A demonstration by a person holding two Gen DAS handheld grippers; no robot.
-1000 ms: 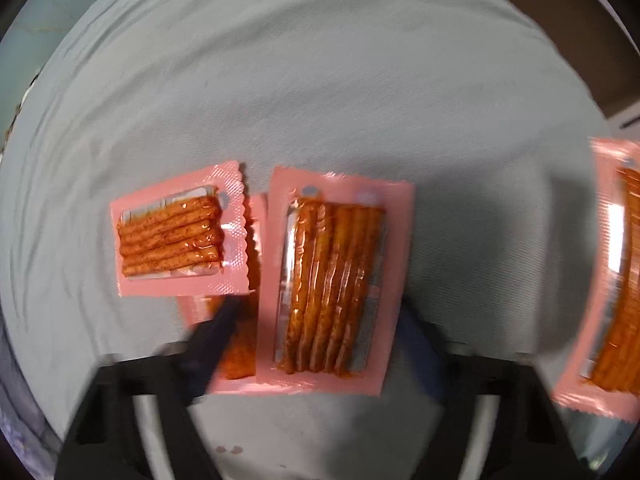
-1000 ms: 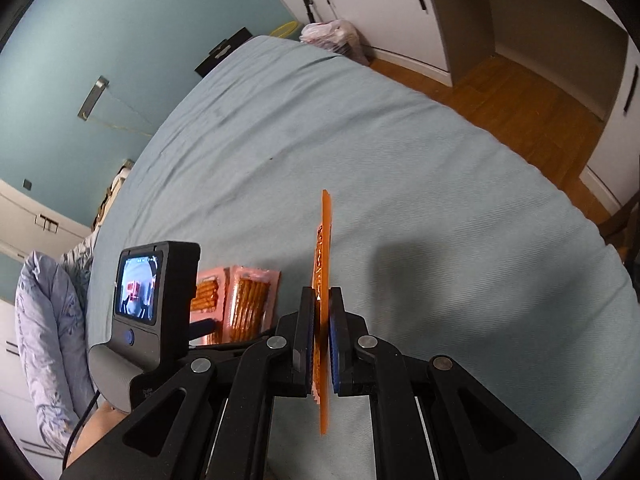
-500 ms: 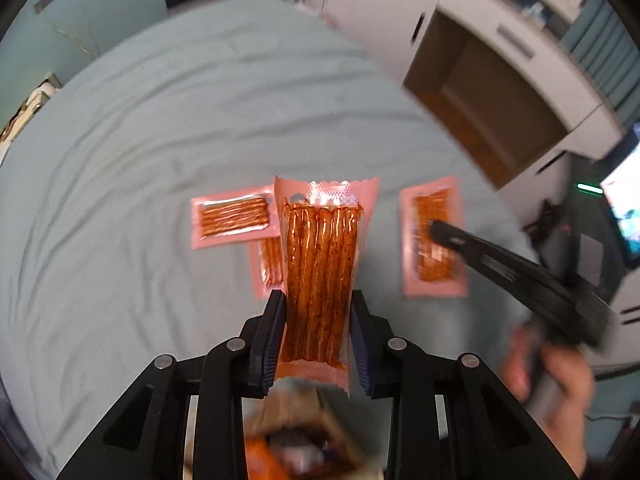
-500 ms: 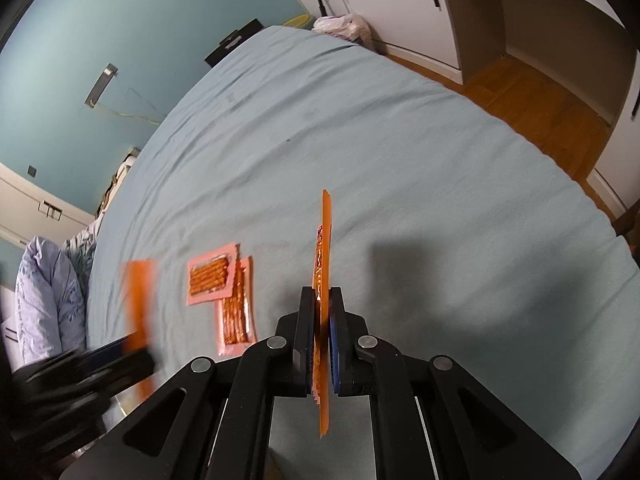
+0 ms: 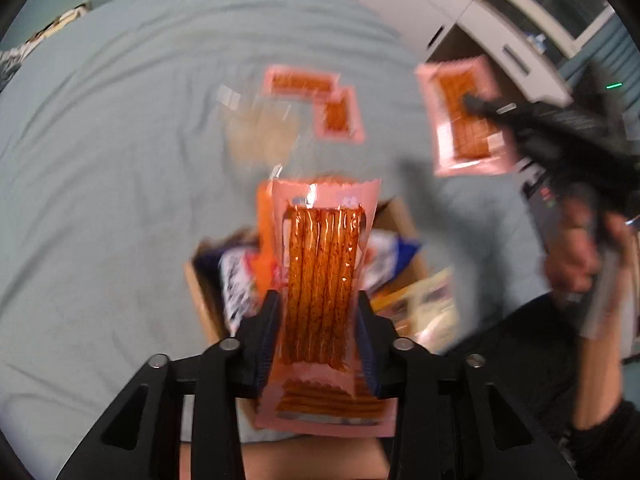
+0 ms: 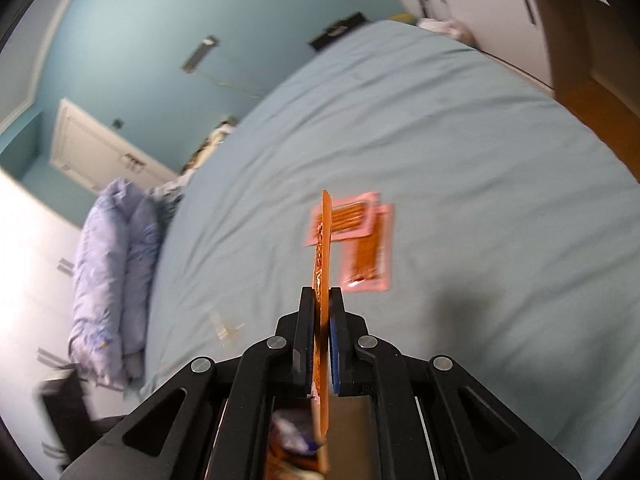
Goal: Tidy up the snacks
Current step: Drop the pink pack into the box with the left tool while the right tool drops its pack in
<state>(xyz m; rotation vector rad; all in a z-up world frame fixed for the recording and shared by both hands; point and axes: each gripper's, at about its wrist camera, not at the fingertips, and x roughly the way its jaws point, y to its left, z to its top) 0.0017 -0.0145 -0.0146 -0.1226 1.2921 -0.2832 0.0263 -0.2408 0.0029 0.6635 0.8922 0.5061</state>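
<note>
Left gripper jaws opening around the pink snack packet above the cardboard box; it could snag and miss. Right gripper clamps another packet edge-on.

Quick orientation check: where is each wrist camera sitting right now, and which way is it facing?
Left wrist: above the cardboard box, facing steeply down; left gripper opening around a snack packet; right hand visible.
Right wrist: low over the bed, facing across it; right gripper clamps an edge-on packet.
Shared: two overlapping packets on the bed.
</note>
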